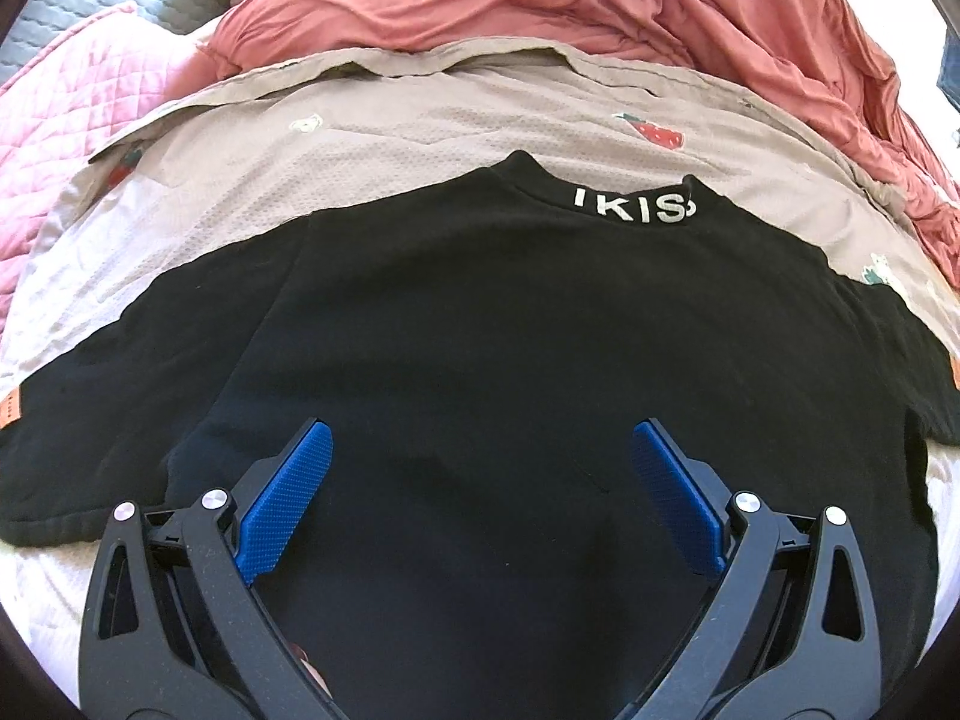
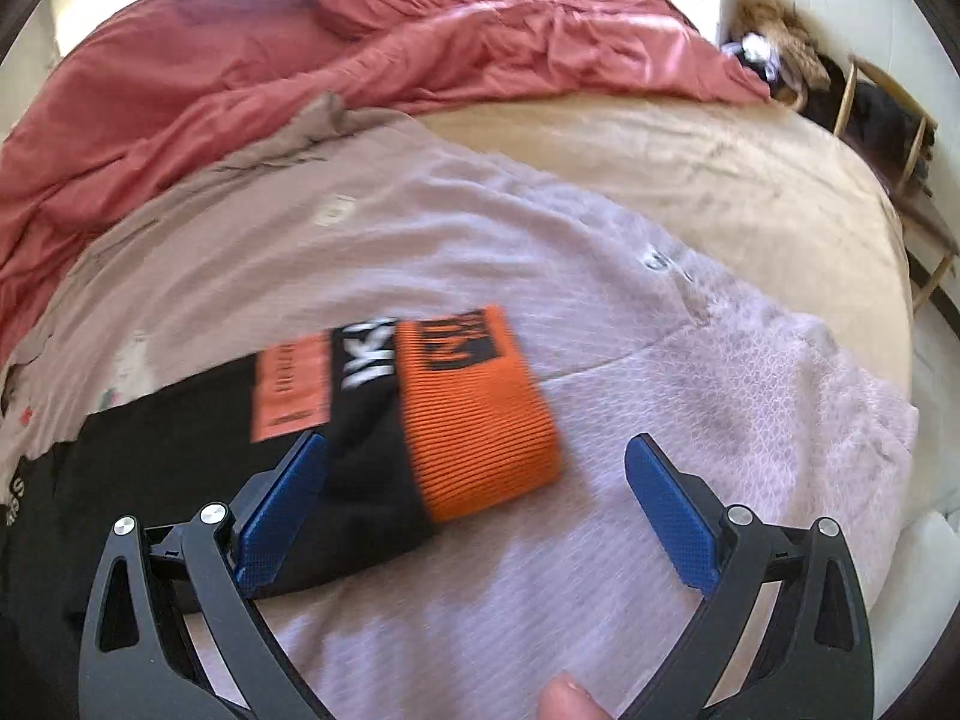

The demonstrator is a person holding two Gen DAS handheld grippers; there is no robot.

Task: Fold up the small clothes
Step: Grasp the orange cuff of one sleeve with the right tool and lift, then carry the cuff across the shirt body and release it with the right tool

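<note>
Left wrist view showed the left gripper (image 1: 480, 480) spread wide over the black shirt (image 1: 480, 330), lying flat on a beige blanket (image 1: 390, 138). The right gripper (image 2: 477, 480) was spread wide, gripping nothing, above the shirt's orange cuff (image 2: 474, 420); bare blanket (image 2: 720, 396) lay rightward.

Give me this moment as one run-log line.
stage: pre-fold | black shirt flat on beige sheet | left gripper jaws open above shirt | right gripper jaws open over orange cuff | nothing gripped
</note>
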